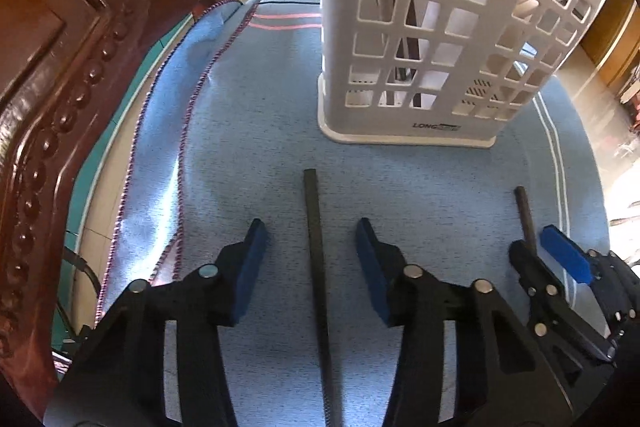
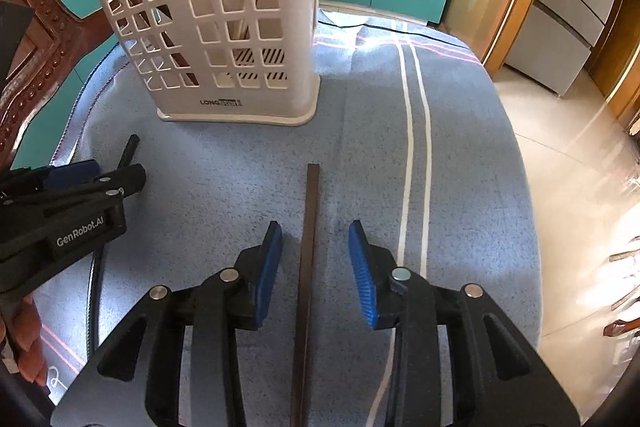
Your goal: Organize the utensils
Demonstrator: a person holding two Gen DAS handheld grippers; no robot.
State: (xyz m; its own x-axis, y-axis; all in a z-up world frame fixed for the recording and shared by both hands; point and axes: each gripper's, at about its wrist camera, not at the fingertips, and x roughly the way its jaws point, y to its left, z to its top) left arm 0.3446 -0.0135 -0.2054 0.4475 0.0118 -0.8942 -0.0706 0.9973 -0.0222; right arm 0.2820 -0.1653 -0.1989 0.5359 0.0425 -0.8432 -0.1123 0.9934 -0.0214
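- Left gripper: jaws spread apart, holding nothing. A dark chopstick lies flat on the blue cloth in the gap between the two blue pads, touching neither.
- That chopstick's long axis runs straight away from the left gripper. Its squared far end points toward the white utensil basket and stops short of the basket's base.
- Right gripper: jaws likewise spread, nothing clamped. A second dark chopstick lies flat between its blue pads, clear of both.
- The second chopstick's long axis also runs away from its gripper, its far end pointing toward the basket's right corner and staying well short of it.
- The two sticks lie roughly parallel, side by side, apart from each other.
- The basket stands upright on the cloth; dark slender items lean inside it behind the lattice wall.
- A carved wooden chair stands at the cloth's left edge.
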